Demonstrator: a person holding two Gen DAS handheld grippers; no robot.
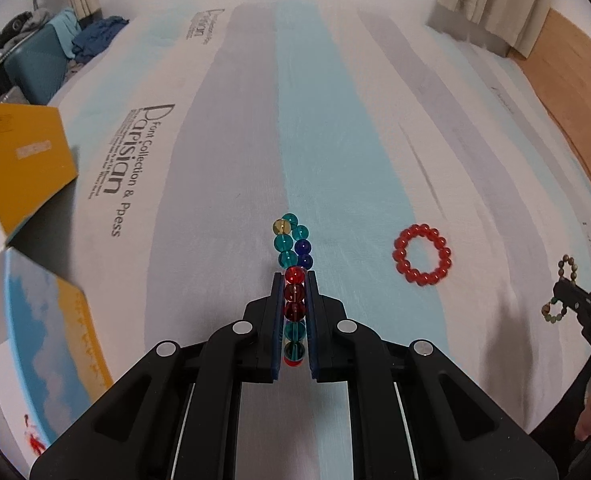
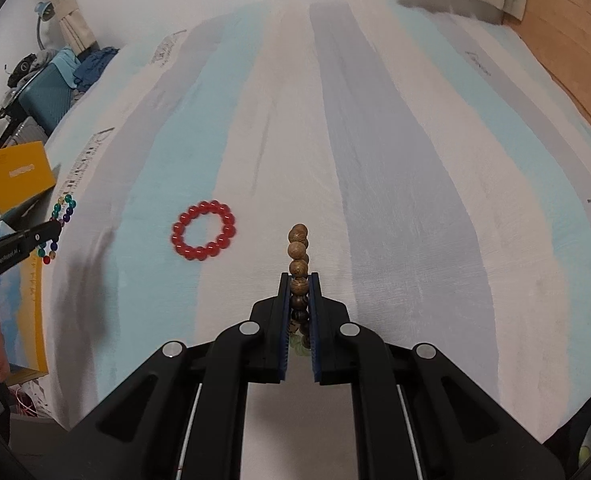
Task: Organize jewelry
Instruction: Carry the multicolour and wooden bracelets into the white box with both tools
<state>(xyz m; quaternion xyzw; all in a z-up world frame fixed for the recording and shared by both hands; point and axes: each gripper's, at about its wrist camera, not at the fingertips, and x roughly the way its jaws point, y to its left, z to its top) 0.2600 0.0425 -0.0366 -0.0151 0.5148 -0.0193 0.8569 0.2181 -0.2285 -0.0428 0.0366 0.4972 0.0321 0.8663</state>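
My left gripper is shut on a bracelet of coloured glass beads, teal, blue, amber and red, held edge-on above the bed; its far loop sticks out past the fingertips. My right gripper is shut on a brown wooden bead bracelet, also lifted off the sheet. A red bead bracelet lies flat on the striped sheet between the two grippers. Each gripper shows in the other view: the right gripper at the right edge, the left gripper at the left edge.
The striped white, grey and light-blue bed sheet fills both views. At the left edge of the bed stand a yellow box and a box with a blue-and-yellow lid. A teal suitcase with clothes sits far left; wooden floor lies right.
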